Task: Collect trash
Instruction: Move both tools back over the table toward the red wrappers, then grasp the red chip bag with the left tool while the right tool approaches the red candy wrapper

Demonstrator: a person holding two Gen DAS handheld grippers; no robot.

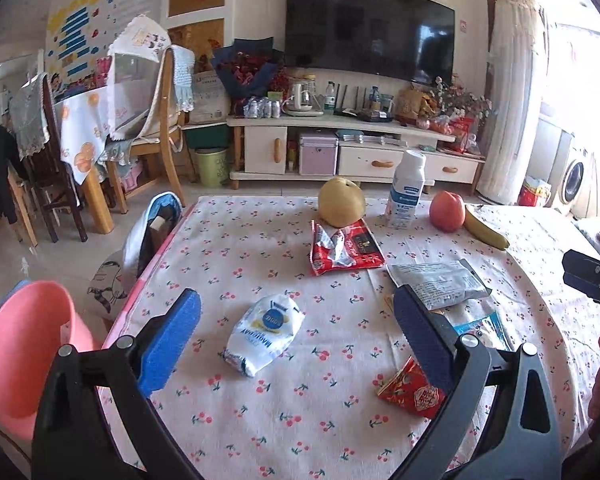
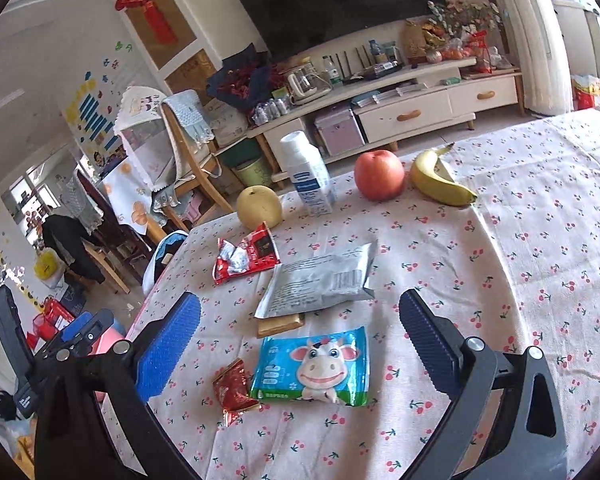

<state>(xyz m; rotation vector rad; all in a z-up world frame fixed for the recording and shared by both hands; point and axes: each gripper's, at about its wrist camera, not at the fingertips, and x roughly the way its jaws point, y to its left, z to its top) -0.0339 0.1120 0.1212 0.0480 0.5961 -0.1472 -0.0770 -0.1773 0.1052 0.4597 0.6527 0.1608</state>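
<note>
Right now my left gripper (image 1: 296,320) gapes around white crinkly snack pouch (image 1: 265,334); right gripper (image 2: 300,322) wide, empty. Risks: slick foil squirting out (tablecloth (image 1: 260,408) bunching), missing pink plastic bin (image 1: 28,352).

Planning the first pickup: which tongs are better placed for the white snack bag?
Left. The white snack bag lies between the open left tongs, straight ahead. The right tongs, also open, face the cow wrapper instead.
</note>
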